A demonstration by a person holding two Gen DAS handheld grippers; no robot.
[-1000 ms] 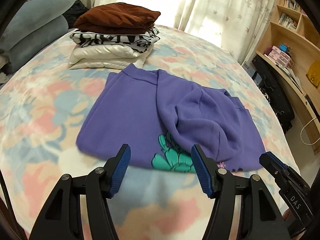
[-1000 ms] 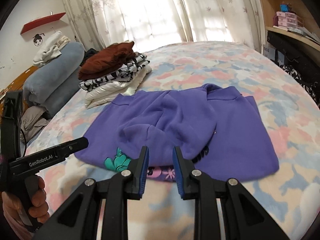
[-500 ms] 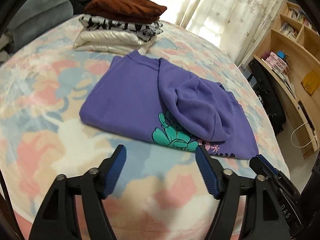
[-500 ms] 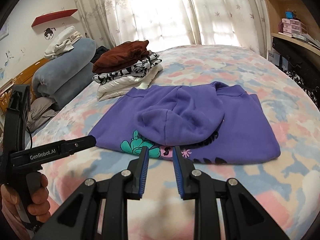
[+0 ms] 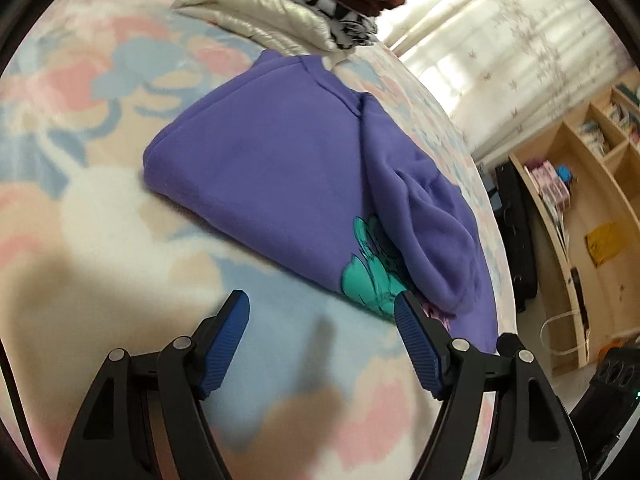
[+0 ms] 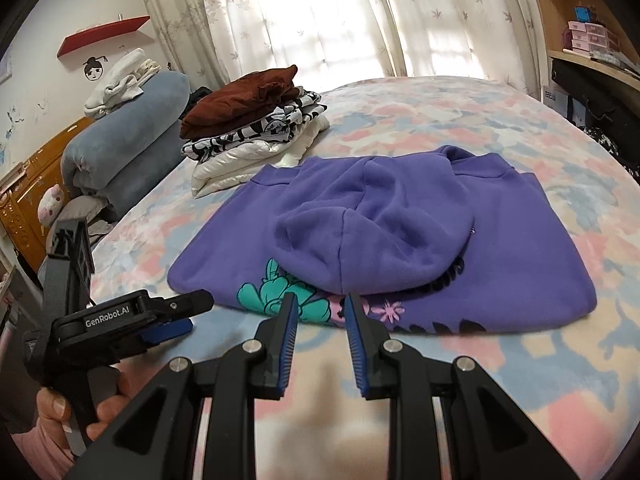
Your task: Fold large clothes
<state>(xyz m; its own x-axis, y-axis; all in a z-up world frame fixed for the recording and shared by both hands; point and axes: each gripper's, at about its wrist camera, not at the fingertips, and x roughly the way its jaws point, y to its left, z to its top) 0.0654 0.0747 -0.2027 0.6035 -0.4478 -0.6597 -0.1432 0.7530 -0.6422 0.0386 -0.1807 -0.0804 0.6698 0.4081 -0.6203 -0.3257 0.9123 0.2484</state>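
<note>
- A purple hoodie (image 6: 500, 248) lies part-folded on a floral bedspread (image 6: 460, 120), its hood flopped over the chest print.
- The left gripper (image 5: 322, 314), jaws just widened and empty, hangs short of the near hem; the right gripper (image 6: 322, 310) is narrowly parted, also empty.
- Risk: a pinch may catch only the top layer, so the folded layers slide apart.
- A stack of folded clothes (image 6: 256, 124) sits just beyond the collar, crowding any forward fold.

Purple hoodie (image 6: 500, 232), pastel floral blanket (image 6: 460, 120)
</note>
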